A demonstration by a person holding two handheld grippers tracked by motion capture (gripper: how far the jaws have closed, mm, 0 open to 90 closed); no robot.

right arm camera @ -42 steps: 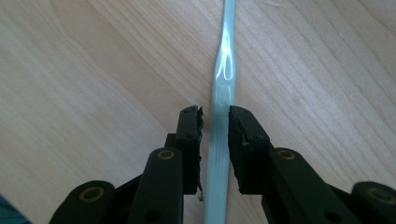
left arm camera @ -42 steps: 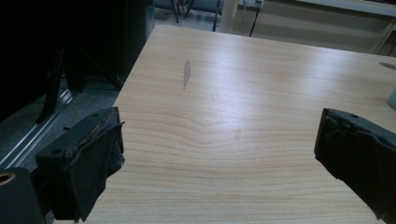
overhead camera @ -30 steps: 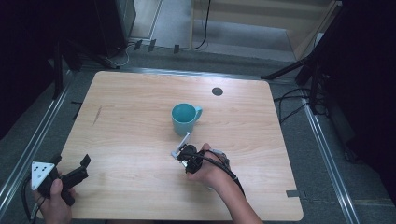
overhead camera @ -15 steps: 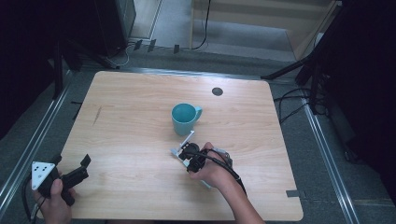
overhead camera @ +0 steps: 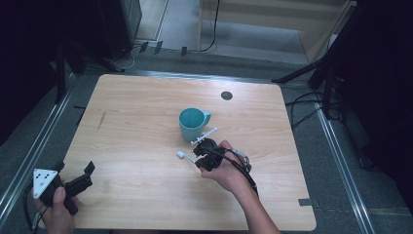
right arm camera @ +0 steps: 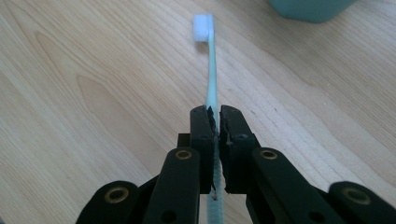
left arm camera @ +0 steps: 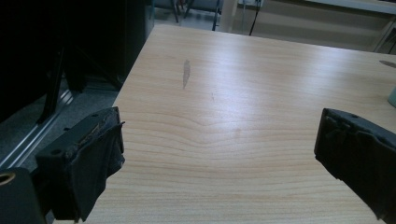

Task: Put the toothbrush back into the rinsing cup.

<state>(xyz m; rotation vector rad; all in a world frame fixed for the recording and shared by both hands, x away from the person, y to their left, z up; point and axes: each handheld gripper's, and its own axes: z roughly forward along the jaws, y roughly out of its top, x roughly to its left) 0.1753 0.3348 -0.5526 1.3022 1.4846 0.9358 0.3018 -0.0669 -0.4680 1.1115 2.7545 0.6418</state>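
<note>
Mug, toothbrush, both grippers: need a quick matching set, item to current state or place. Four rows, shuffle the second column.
Items:
1. mug
2. toothbrush
3. left gripper
4. right gripper

States:
A. jaws wide apart, over bare wood at the table's near left corner
B. clamped between two jaws
C. upright near the table's middle, teal
D. jaws closed on a thin handle

Pairs: 1-C, 2-B, 3-A, 4-D

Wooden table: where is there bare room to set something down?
The light wooden table is bare left of the teal ceramic mug, and along its far edge. It is crowded where the right gripper grips the pale toothbrush.
</note>
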